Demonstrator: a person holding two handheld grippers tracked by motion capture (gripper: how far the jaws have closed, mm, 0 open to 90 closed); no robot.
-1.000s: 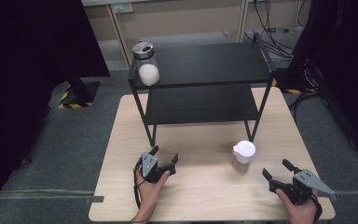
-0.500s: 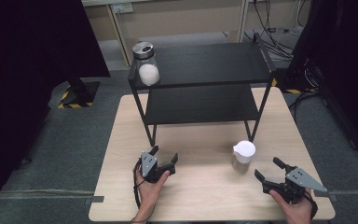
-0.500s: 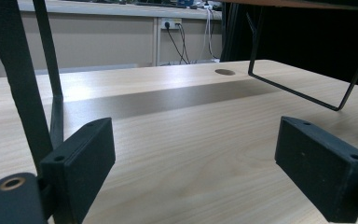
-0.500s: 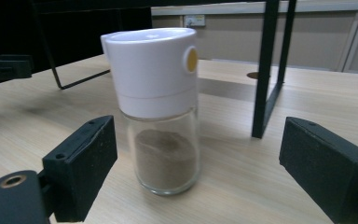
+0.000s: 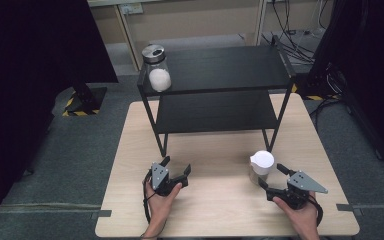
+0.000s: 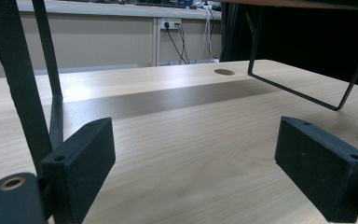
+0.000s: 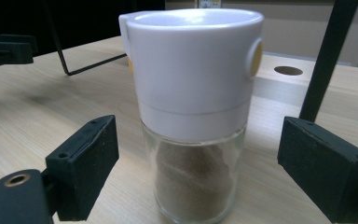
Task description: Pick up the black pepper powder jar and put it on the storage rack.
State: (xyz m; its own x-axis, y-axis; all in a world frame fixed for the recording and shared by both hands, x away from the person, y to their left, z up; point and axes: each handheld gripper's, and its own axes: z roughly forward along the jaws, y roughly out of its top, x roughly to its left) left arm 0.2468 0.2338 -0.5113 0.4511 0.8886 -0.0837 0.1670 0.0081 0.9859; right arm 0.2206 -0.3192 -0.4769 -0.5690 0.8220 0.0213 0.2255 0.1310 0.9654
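A glass shaker (image 5: 260, 167) with a white cap is seen upright on the bench (image 5: 220, 210), near its right side, just in front of the black shelf's (image 5: 215, 75) right leg (image 5: 272, 137). The right gripper (image 5: 272, 176) is held around it, jaws apart and just closing, pads not yet touching the glass. The left gripper (image 5: 176, 168) rests open at near left, over bare wood. A lidded jar (image 5: 157, 68) is set on the shelf's far left corner.

Grey carpet floor (image 5: 80, 150) surrounds a wooden table (image 5: 220, 210) bearing a black shelf (image 5: 220, 70).
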